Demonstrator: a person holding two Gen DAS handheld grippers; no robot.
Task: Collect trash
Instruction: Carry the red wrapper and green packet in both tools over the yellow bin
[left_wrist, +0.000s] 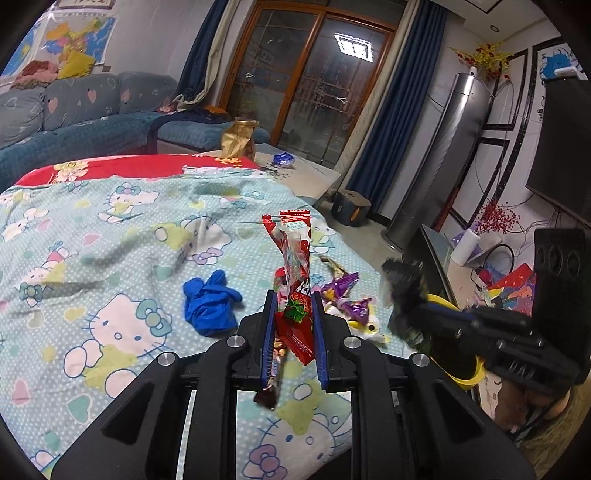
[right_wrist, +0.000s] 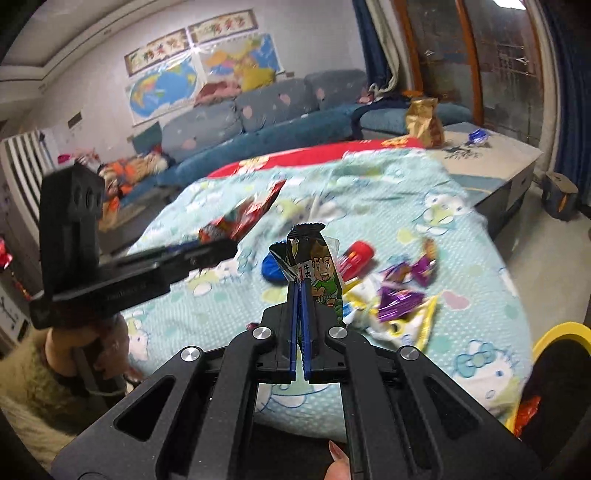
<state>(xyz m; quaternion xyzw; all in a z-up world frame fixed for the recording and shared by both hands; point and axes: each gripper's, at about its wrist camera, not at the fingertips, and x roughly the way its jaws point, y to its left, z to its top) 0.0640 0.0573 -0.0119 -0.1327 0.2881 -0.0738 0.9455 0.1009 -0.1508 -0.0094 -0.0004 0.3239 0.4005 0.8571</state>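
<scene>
Right wrist view: a dark snack wrapper is pinched upright in the closed right gripper, the yellow-rimmed bin lying low to its right, nearer than to the left gripper, itself clamped on red wrappers.

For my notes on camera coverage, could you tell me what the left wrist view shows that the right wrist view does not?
Only the left wrist view shows the left gripper shut on red wrappers, the whole blue glove, and the tall silver cylinder. Only the right wrist view shows the right gripper shut on a dark cartoon wrapper and the wall maps. Both show the purple wrappers, gold bag and yellow-rimmed bin.
</scene>
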